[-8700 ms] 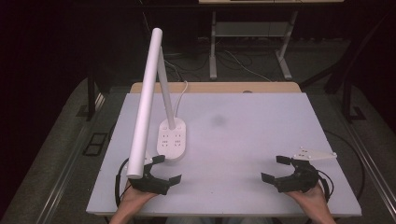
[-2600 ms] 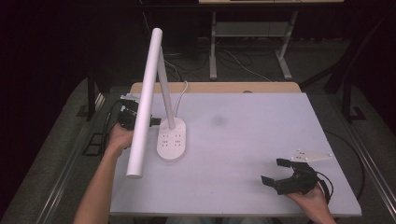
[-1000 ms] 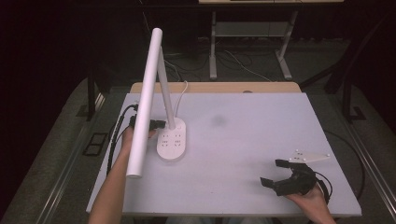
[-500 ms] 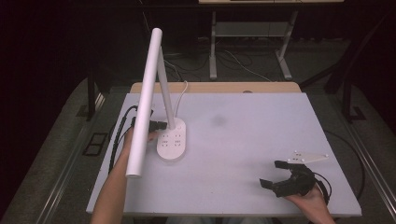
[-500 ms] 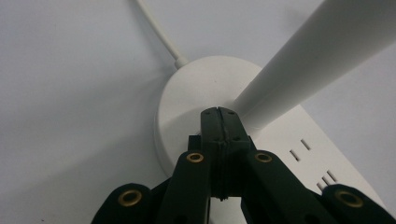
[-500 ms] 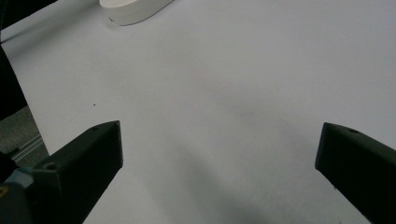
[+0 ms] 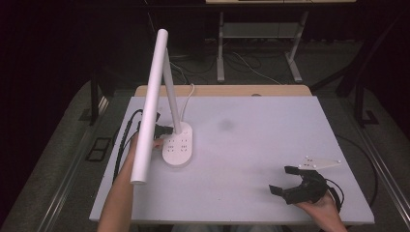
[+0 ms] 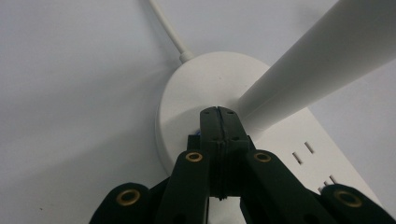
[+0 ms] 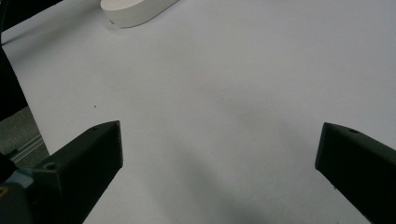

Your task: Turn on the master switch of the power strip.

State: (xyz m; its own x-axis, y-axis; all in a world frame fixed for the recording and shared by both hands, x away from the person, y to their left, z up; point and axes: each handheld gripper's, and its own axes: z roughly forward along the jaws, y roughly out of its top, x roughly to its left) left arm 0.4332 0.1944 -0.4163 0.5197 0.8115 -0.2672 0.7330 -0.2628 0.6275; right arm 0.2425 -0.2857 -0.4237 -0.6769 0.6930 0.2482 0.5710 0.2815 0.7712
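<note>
— Where's the lamp?

— The white desk lamp with the oval plastic base [image 7: 177, 147] stands on the left half of the pale grey table [image 7: 251, 145], its long tubular head [image 7: 149, 108] slanting towards my side. The base has socket slots in its top, and a white cord [image 8: 167, 31] leaves its far end.

— And your left gripper?

— My left gripper [image 8: 218, 114] is at the left end of the base, the black jaws pressed together, tips right where the stem [image 8: 317, 65] meets the base. I think they touch the base, but the contact itself is hidden from me.

— The right one?

— My right gripper [image 7: 289, 181] rests in my hand [image 7: 319, 208] near the table's front right corner, jaws spread wide over bare tabletop, well apart from the lamp.
</note>
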